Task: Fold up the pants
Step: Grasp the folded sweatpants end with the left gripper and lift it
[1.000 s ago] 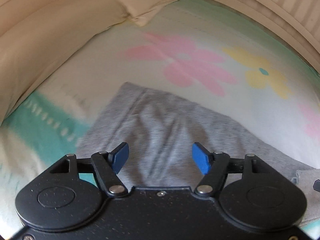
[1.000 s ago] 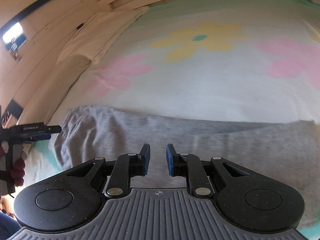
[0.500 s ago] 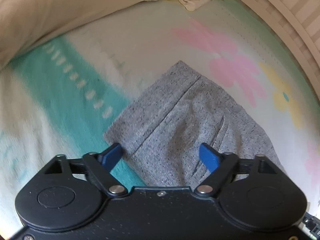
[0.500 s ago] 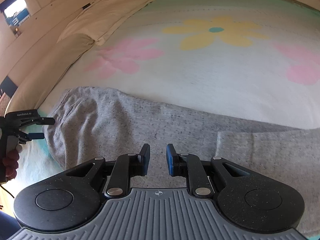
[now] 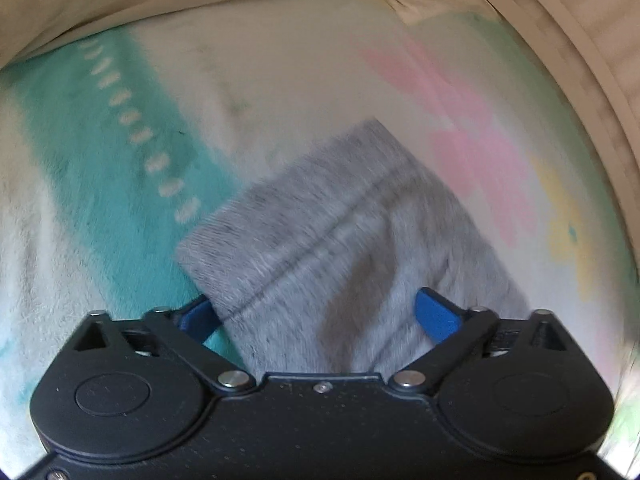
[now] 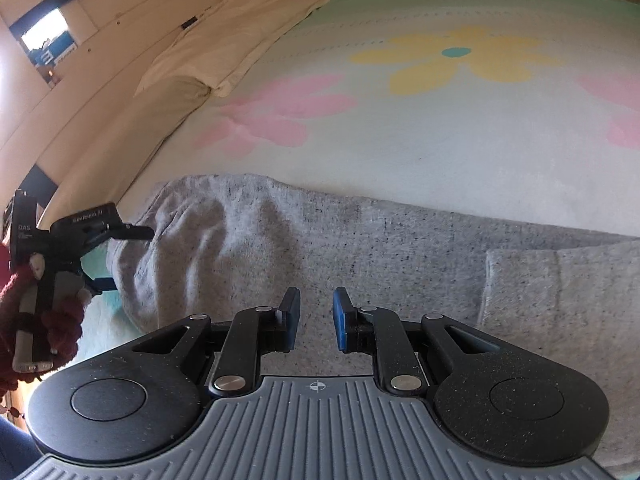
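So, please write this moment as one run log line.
left gripper: open around pants end | right gripper: open above pants

The black plastic left tool (image 5: 316, 316) carries blue finger pads (image 5: 436, 314) and silver screws. The right tool (image 6: 316, 318) adds a ribbed grey deck. A fuzzy maroon sleeve (image 6: 60, 324) shows.

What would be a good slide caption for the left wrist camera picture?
Open left claw straddling the end of soft grey knit pants lying on a fleecy flower-print blanket.
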